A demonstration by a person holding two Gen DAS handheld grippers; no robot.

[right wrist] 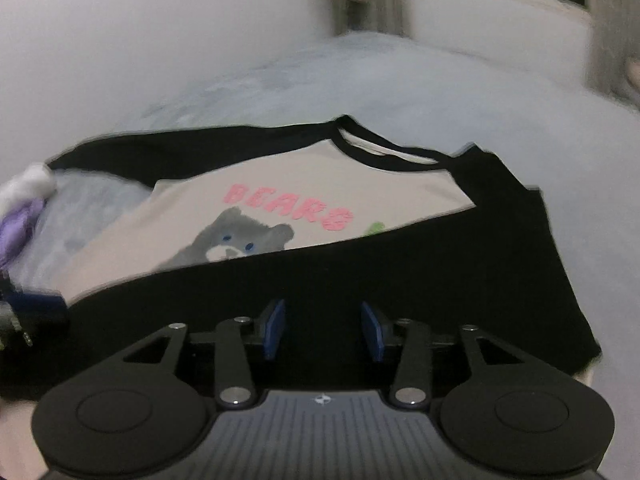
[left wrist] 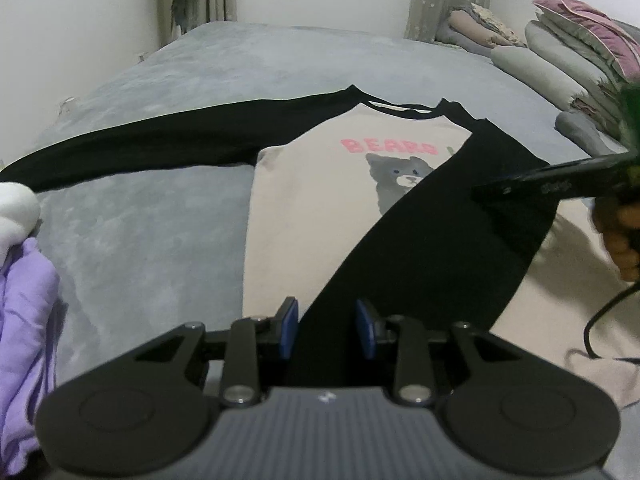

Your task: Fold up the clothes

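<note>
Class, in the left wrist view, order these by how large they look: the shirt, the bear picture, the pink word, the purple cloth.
1. shirt
2. purple cloth, though it lies close to the camera and runs out of frame, so unsure
3. bear picture
4. pink word

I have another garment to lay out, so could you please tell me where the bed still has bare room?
The grey bedspread is bare beyond the black-sleeved cream bear shirt toward the window, and between its outstretched sleeve and the purple cloth. The stacked quilts crowd the far right.
</note>
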